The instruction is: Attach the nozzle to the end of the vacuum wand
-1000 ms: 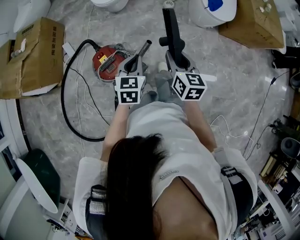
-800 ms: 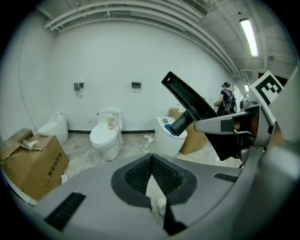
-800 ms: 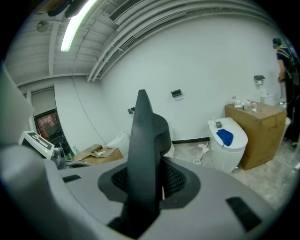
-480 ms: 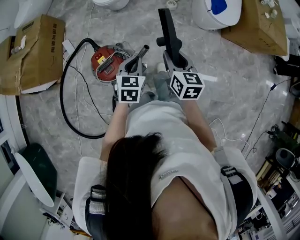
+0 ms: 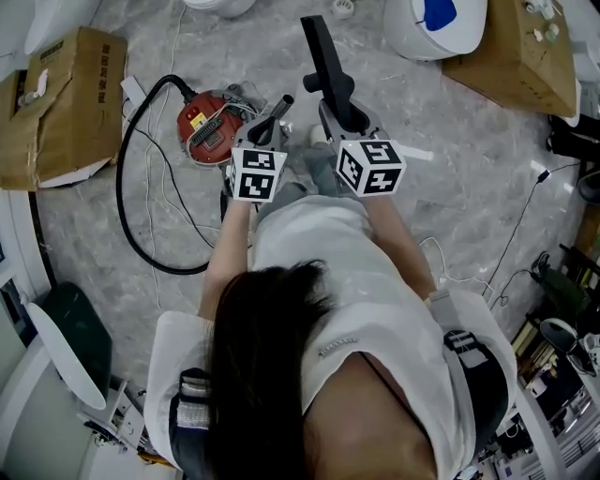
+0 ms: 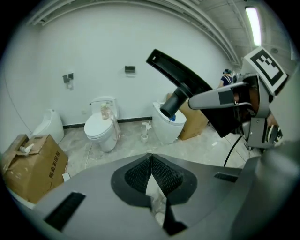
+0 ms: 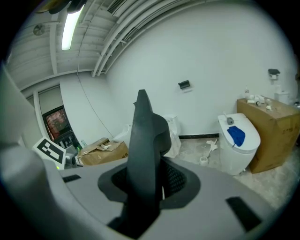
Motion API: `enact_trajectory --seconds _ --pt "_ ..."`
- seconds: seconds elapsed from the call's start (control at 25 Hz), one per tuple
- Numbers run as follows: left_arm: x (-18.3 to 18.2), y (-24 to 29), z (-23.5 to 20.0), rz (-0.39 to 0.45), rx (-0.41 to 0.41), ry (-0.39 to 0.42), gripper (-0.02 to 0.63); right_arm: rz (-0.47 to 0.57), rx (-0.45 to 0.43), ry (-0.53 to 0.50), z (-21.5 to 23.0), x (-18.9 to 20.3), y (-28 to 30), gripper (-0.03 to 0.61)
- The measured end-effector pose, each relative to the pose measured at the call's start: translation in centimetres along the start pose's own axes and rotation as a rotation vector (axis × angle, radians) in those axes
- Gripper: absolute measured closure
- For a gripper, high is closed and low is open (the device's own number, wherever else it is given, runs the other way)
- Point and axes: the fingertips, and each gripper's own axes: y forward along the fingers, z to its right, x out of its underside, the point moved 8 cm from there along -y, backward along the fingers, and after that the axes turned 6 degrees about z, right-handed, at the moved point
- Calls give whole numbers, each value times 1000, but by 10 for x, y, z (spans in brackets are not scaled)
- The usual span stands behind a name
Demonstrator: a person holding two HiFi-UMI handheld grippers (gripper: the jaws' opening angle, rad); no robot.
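The nozzle (image 5: 323, 61) is a long flat black piece with a round neck. My right gripper (image 5: 349, 120) is shut on its lower end, and it stands up between the pads in the right gripper view (image 7: 145, 140). The left gripper view shows the same nozzle (image 6: 180, 77) tilted in the air at upper right. My left gripper (image 5: 265, 129) is shut, and its pads (image 6: 159, 176) meet with nothing between them. The dark wand end (image 5: 284, 101) pokes out just beyond the left gripper, a short way left of the nozzle. The rest of the wand is hidden under my arm.
A red vacuum canister (image 5: 208, 127) lies on the marble floor, with its black hose (image 5: 127, 216) looping left. Cardboard boxes (image 5: 61, 103) (image 5: 511, 47) stand at both sides and toilets (image 5: 436, 23) (image 6: 101, 129) at the back. Thin cables (image 5: 511, 253) trail at right.
Both grippers have sunk a little. The nozzle in the right gripper has swung left, and its tip is now nearer the wand end.
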Motion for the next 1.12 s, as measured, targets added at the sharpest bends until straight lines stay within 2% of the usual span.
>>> enact_trajectory --seconds 0.08,0.32,0.6,0.76,0.92,1.12 --pt "3 6 0 -22 12 29 612 -6 -6 -1 2 0 2 448" --pt "3 19 0 -29 27 27 609 -20 -14 6 9 1 8 448" --pt "9 36 -1 -89 79 63 469 -57 -17 4 9 6 16 448" --pt "16 51 -3 -127 148 98 451 -72 -7 4 10 6 18 448" --pt "24 65 -10 -152 156 104 422 -80 -3 5 10 9 20 448" --pt "40 84 -14 -198 167 115 416 -106 -10 8 11 10 21 448"
